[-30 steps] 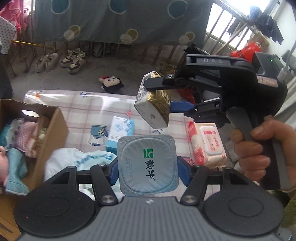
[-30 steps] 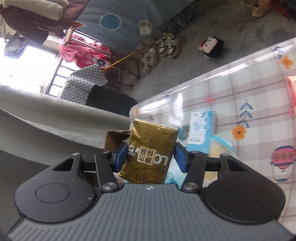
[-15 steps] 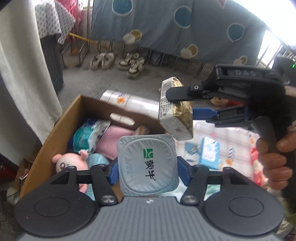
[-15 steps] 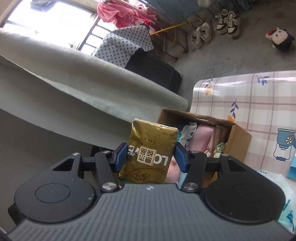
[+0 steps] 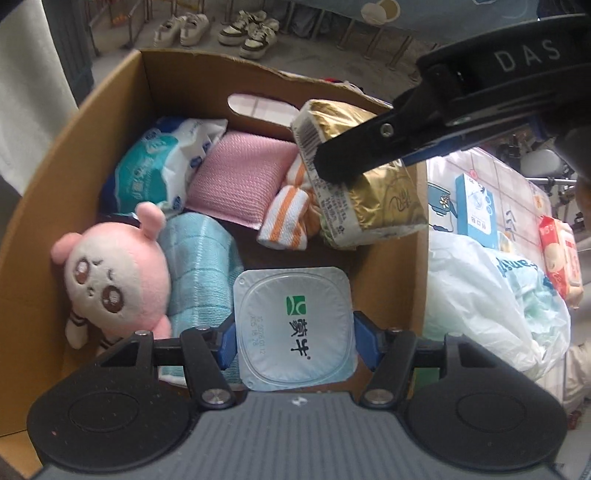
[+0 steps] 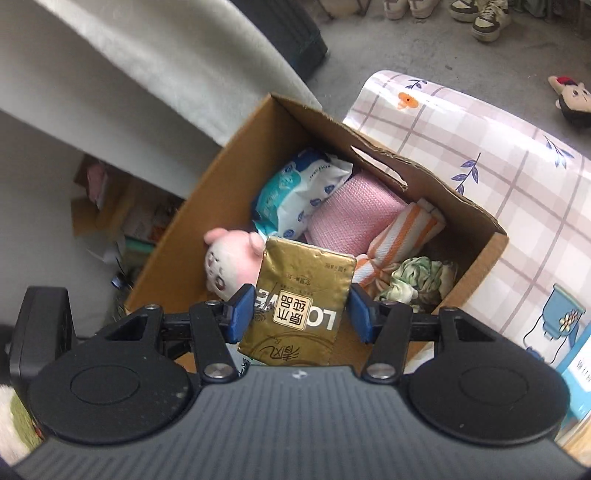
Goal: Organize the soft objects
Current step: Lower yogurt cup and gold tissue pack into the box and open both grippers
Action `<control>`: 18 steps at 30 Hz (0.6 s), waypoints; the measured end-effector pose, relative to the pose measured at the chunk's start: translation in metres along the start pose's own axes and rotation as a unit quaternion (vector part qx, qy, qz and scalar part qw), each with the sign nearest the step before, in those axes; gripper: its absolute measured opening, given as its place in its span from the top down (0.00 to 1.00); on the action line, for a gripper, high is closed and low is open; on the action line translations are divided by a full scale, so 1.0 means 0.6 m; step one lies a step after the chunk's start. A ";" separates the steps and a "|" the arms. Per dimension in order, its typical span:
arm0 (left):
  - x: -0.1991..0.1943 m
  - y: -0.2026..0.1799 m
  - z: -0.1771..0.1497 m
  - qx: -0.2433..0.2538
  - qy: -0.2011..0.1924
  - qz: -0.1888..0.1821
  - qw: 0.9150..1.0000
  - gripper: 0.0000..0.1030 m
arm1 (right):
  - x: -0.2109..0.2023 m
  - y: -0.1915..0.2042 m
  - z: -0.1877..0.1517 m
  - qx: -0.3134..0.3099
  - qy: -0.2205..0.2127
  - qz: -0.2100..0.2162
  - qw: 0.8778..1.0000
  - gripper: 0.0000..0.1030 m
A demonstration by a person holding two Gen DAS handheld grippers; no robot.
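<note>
My left gripper (image 5: 293, 341) is shut on a pale blue pack with a green logo (image 5: 295, 325), held just above the near side of an open cardboard box (image 5: 74, 133). My right gripper (image 6: 301, 314) is shut on a gold tissue pack (image 6: 303, 299), which in the left wrist view hangs over the box's right half as the gold tissue pack (image 5: 369, 199). Inside the box lie a pink plush toy (image 5: 114, 277), a teal towel (image 5: 201, 258), a pink cloth (image 5: 240, 177), a wipes pack (image 5: 155, 166) and a striped orange cloth (image 5: 284, 218).
Right of the box, a plaid tablecloth (image 6: 498, 177) carries a white plastic bag (image 5: 480, 295), a blue box (image 5: 474, 210) and a red wipes pack (image 5: 561, 262). Shoes (image 5: 247, 31) stand on the floor beyond. A dark-haired doll (image 6: 570, 98) lies on the floor.
Both grippers swung left from over the table to over the cardboard box and came lower, each keeping its pack. The box now fills both views.
</note>
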State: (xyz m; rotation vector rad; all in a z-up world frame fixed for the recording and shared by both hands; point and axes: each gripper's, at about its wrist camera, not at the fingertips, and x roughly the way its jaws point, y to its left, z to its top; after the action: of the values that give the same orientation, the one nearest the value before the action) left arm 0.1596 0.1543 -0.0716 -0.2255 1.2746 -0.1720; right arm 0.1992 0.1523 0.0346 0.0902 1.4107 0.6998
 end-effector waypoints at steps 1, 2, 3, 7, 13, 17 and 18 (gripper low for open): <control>0.009 0.001 0.000 0.001 0.007 -0.007 1.000 0.39 | 0.006 0.002 0.004 -0.006 0.009 -0.003 1.000 0.48; 0.015 0.001 0.000 0.006 0.013 -0.009 1.000 0.39 | 0.009 -0.002 0.009 -0.013 0.017 -0.006 1.000 0.48; 0.023 -0.001 -0.001 0.011 0.018 -0.009 1.000 0.39 | 0.015 0.000 0.013 -0.021 0.027 -0.010 0.999 0.48; 0.054 0.008 -0.007 0.009 0.042 -0.019 0.999 0.39 | 0.049 0.005 0.025 -0.068 0.075 -0.027 0.994 0.48; 0.078 0.022 -0.018 -0.003 0.063 -0.035 0.997 0.39 | 0.094 0.021 0.025 -0.130 0.143 -0.048 0.980 0.48; 0.080 0.028 -0.019 -0.013 0.069 -0.033 0.997 0.39 | 0.127 0.027 0.020 -0.158 0.184 -0.058 0.968 0.47; 0.080 0.029 -0.019 -0.016 0.071 -0.035 0.997 0.39 | 0.137 0.028 0.021 -0.162 0.193 -0.059 0.966 0.45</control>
State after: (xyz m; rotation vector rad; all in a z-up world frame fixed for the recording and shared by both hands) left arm 0.1621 0.1582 -0.1238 -0.2893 1.4113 -0.2319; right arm 0.2037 0.2106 -0.0268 -0.4055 1.6348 0.8711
